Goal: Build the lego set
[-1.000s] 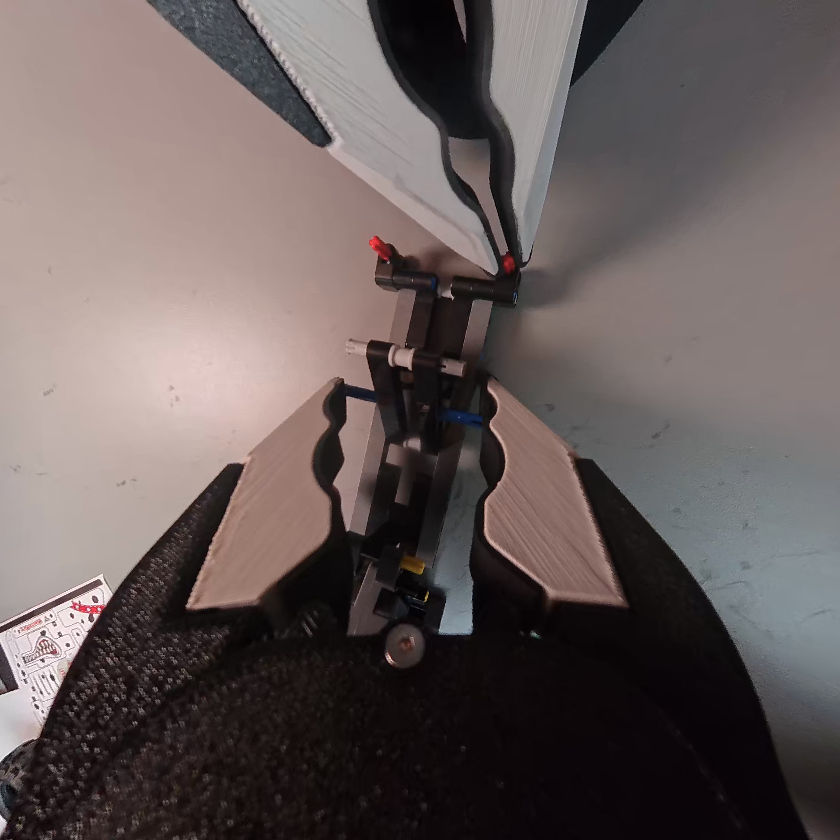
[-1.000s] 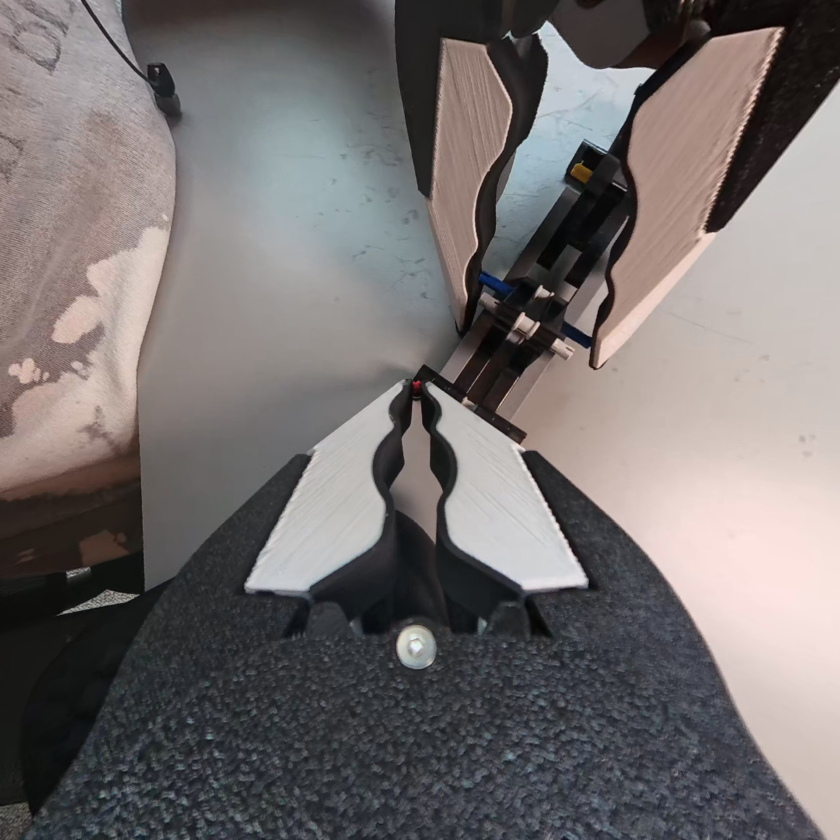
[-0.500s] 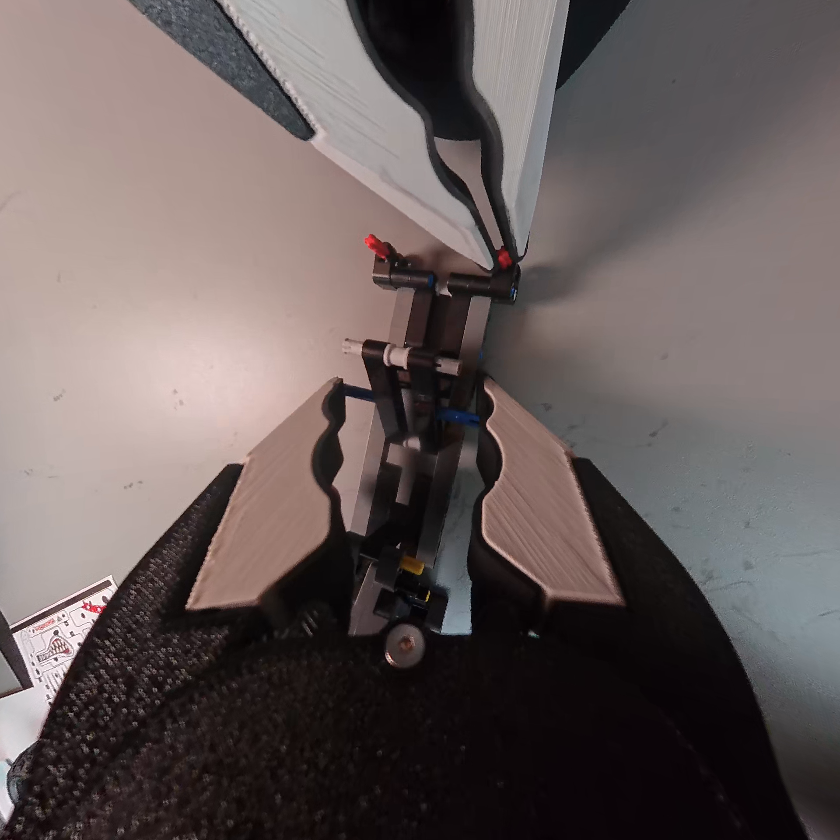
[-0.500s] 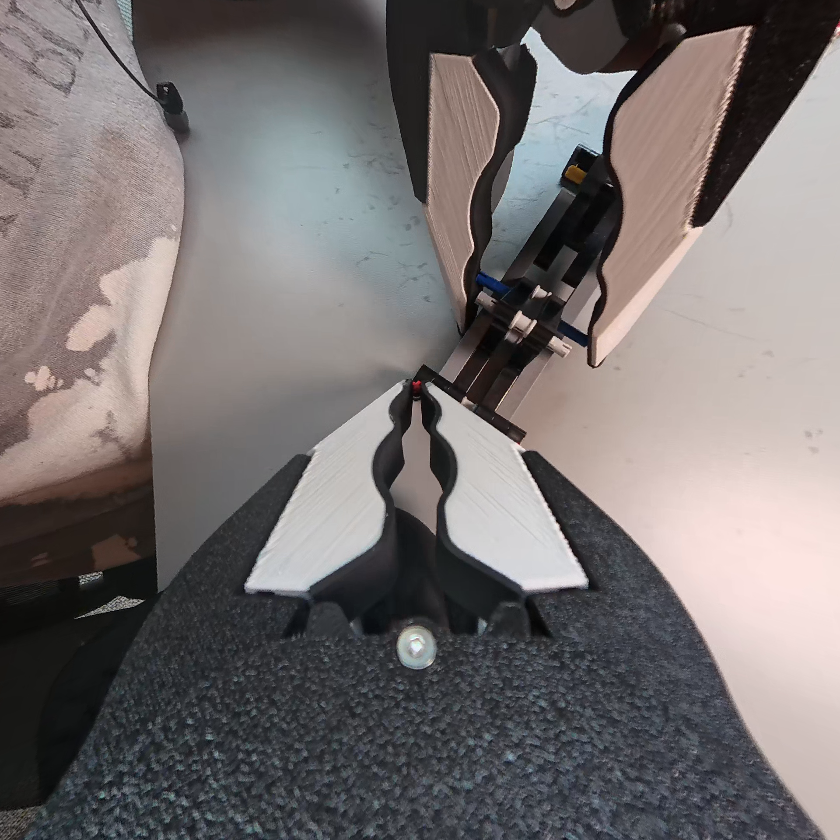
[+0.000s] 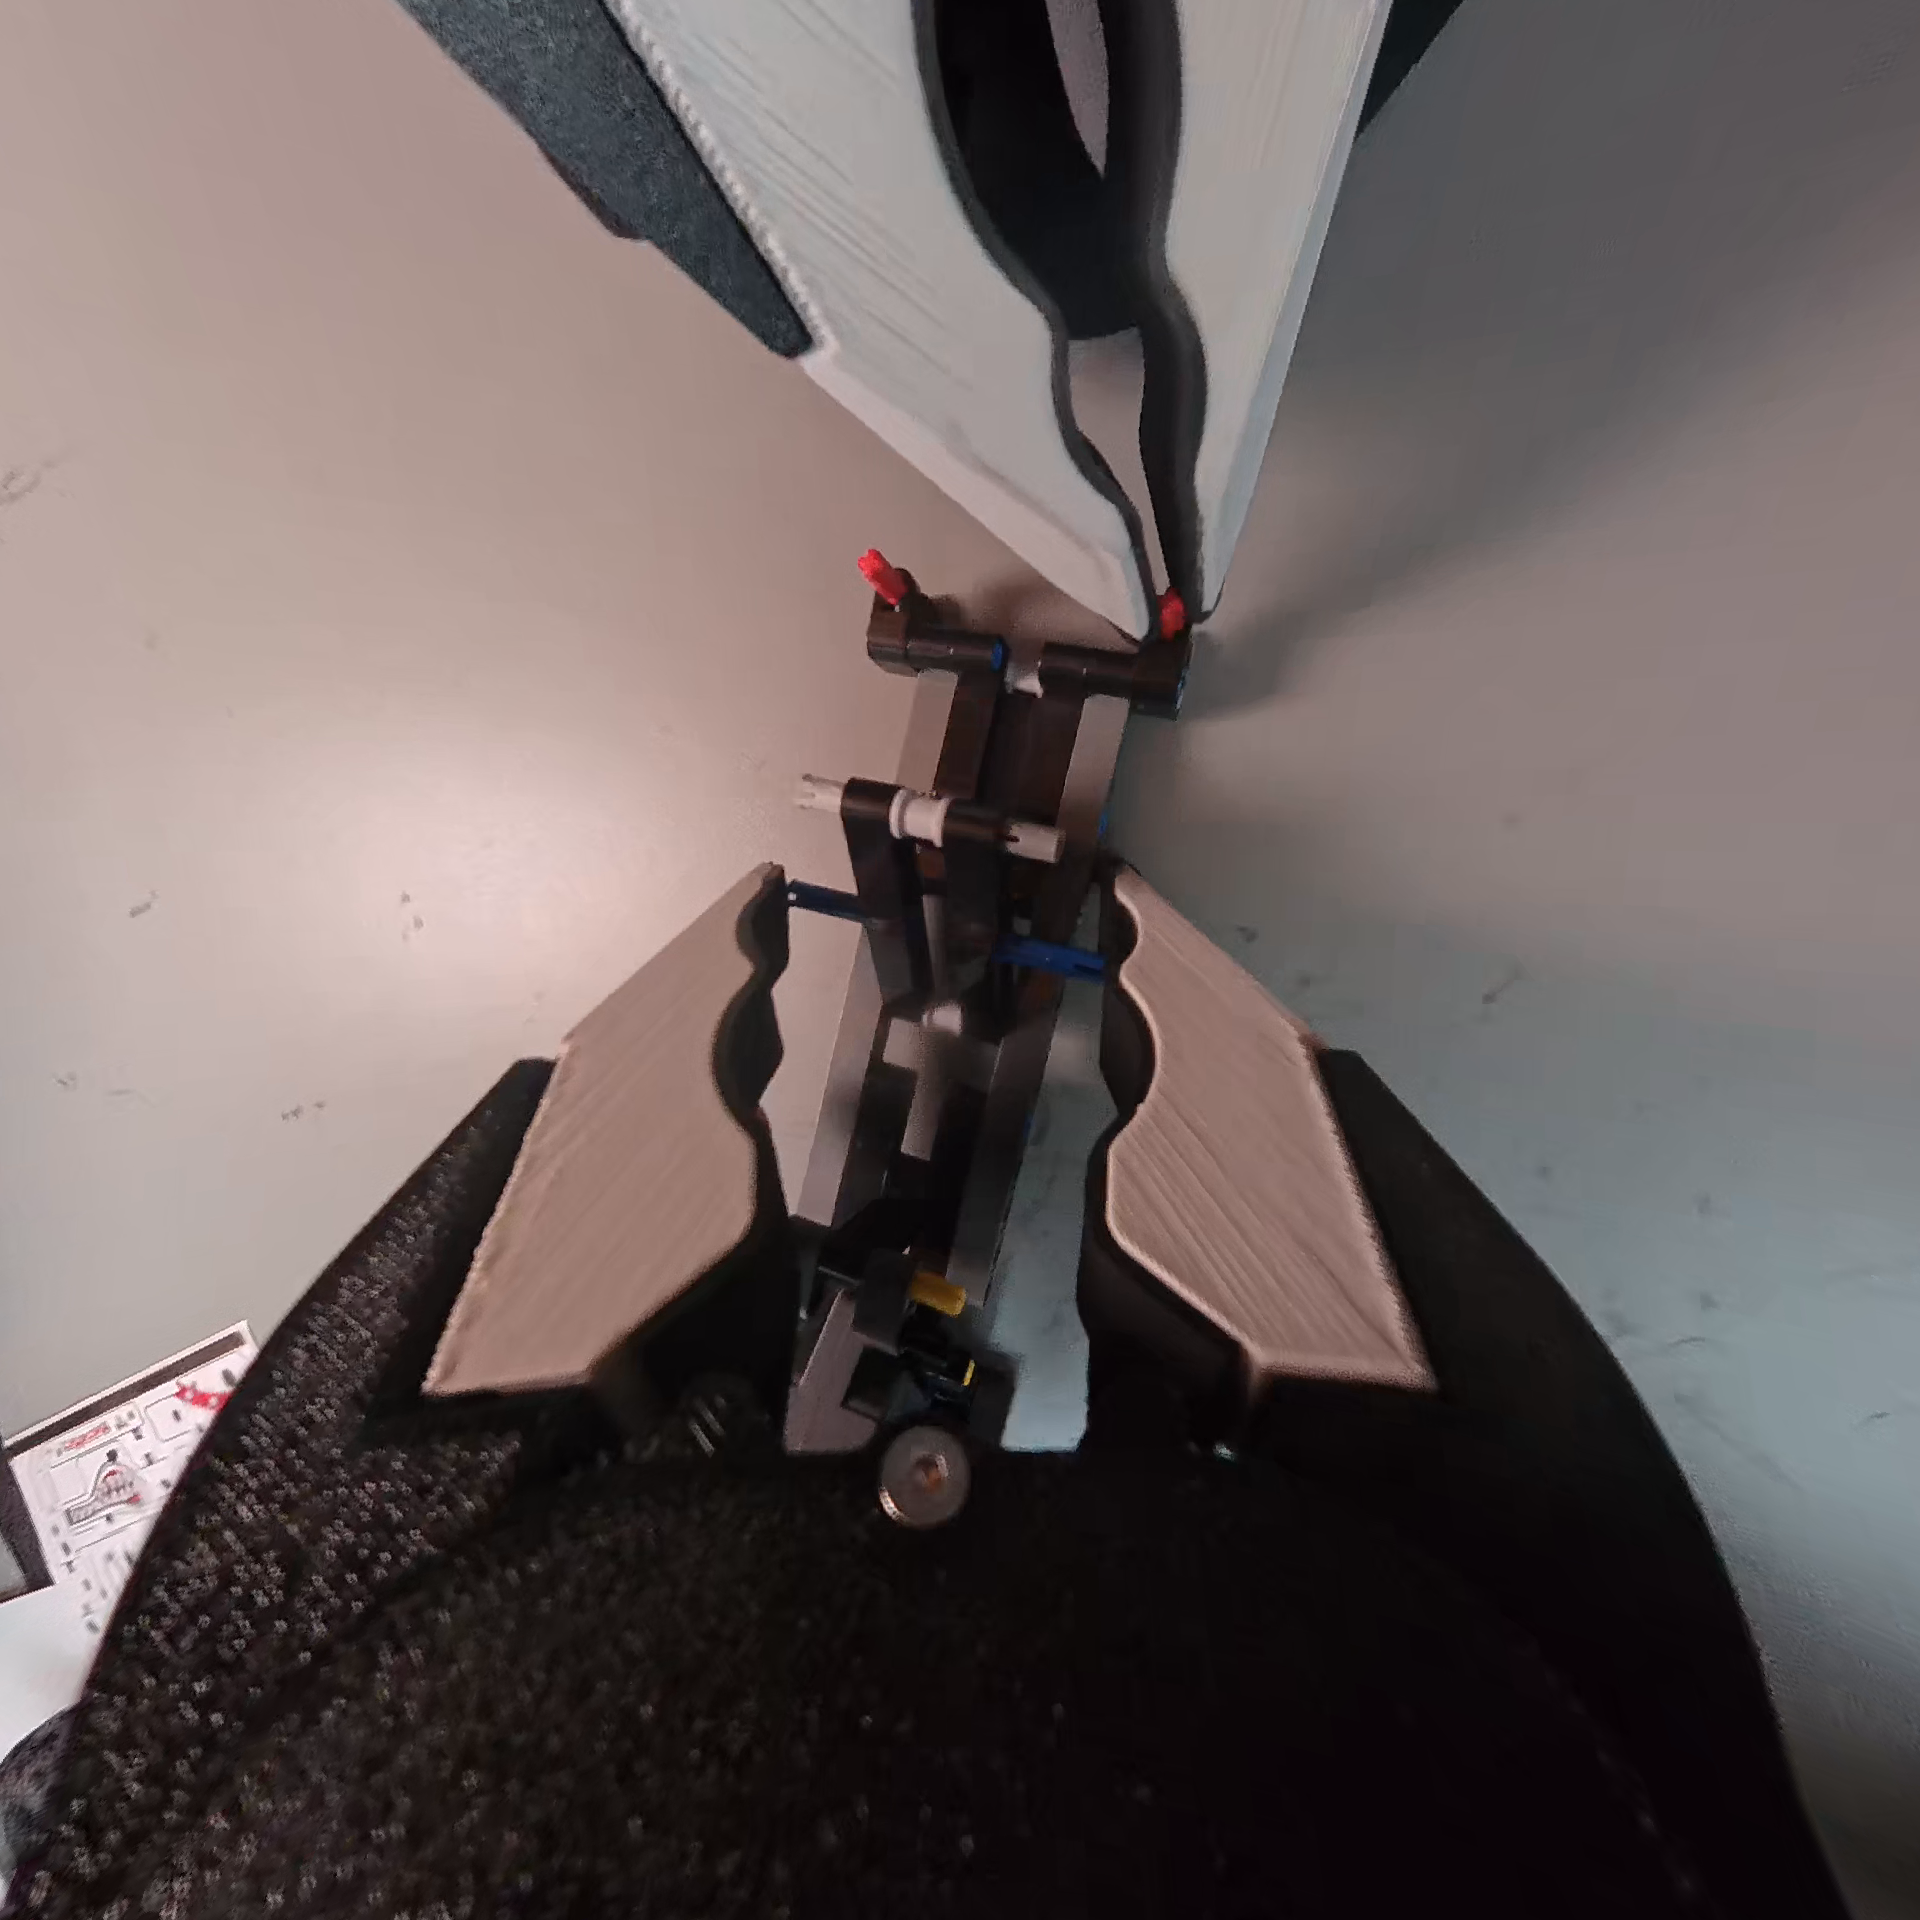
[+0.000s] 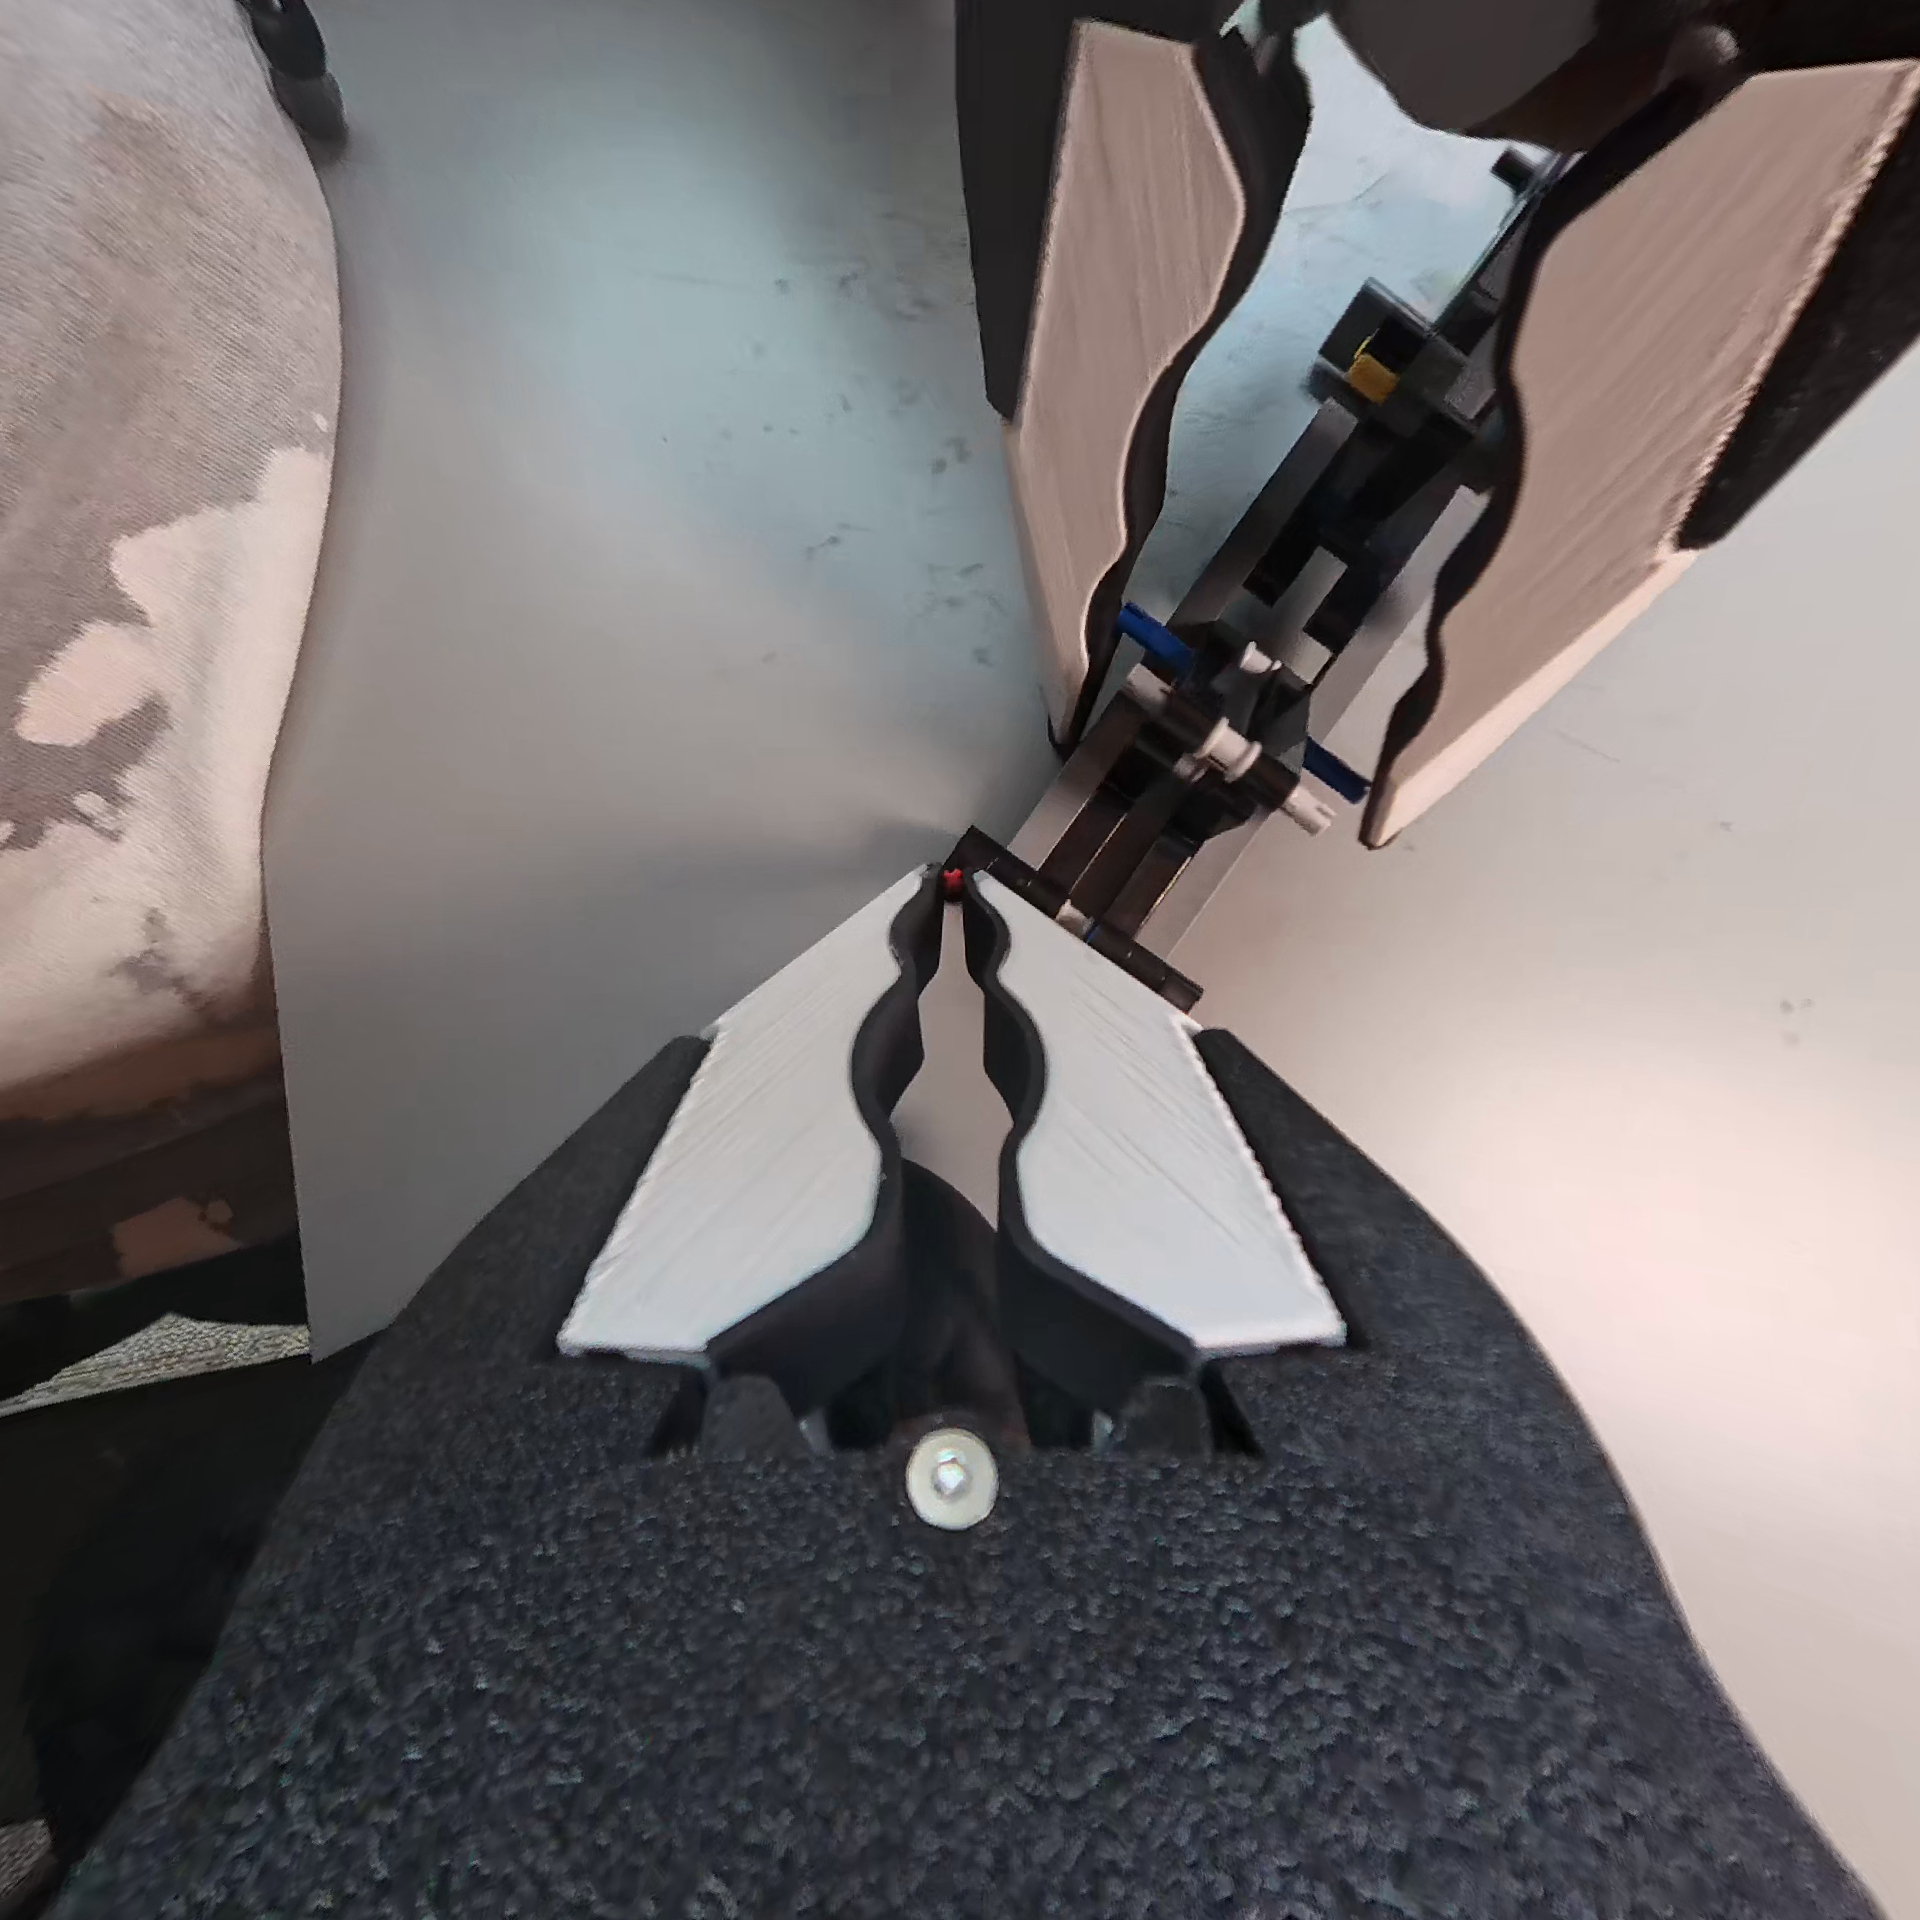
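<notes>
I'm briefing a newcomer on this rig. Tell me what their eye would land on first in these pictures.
First, the long black and grey lego assembly lying on the pale table, flanked by the left gripper, whose fingers straddle it. Next, the right gripper pinching a tiny red pin at the far crossbar's end, with a matching red pin on the opposite end. An instruction sheet peeks in at the left wrist view's lower left.

Long grey and black lego assembly (image 5: 935, 1091) held between two claws

It lies lengthwise between the left gripper's (image 5: 940, 914) open fingers, blue pins sticking out sideways near both fingertips. At its far crossbar, one red pin (image 5: 1172, 611) is pinched in the right gripper's (image 6: 951, 883) tips; another red pin (image 5: 878, 571) stands free.
</notes>
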The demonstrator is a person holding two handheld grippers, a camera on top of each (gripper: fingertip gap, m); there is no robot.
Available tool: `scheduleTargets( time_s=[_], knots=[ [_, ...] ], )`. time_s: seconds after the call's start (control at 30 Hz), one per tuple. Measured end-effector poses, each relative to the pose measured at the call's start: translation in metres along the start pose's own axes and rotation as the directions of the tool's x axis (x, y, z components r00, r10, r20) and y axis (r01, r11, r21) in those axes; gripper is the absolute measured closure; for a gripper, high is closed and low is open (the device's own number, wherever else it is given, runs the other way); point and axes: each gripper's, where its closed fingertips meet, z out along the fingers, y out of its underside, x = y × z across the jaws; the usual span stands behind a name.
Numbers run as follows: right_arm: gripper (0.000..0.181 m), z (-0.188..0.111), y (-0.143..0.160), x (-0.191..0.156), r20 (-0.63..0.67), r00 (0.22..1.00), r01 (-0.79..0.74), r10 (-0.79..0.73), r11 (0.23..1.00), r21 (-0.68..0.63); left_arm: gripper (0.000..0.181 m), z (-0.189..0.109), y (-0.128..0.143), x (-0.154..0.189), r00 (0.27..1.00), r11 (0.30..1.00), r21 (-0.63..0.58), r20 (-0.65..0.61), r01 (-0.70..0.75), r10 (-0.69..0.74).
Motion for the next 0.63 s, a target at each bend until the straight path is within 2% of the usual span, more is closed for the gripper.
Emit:
scheduleTargets(
  time_s=[0.2,0.3,0.53,0.63],
  knots=[
    [0.178,0.002,-0.002,0.001,-0.020,0.999,0.030,-0.031,0.999,-0.016,0.117,-0.011,-0.019,0.005,0.998,0.994,0.109,-0.062,0.031,-0.024],
    [0.178,0.002,-0.003,0.001,-0.029,0.998,0.046,-0.047,0.999,-0.022,0.115,-0.002,-0.017,0.006,0.998,0.998,0.063,-0.069,0.019,-0.014],
    [0.178,0.003,-0.004,0.000,-0.039,0.995,0.088,-0.089,0.996,-0.021,0.136,0.012,-0.020,0.014,0.987,0.998,0.032,-0.155,0.059,-0.053],
    [0.178,0.003,-0.004,0.001,-0.038,0.997,0.072,-0.072,0.997,-0.002,0.137,0.012,-0.018,0.016,0.982,0.997,0.022,-0.172,0.079,-0.074]
  ],
)
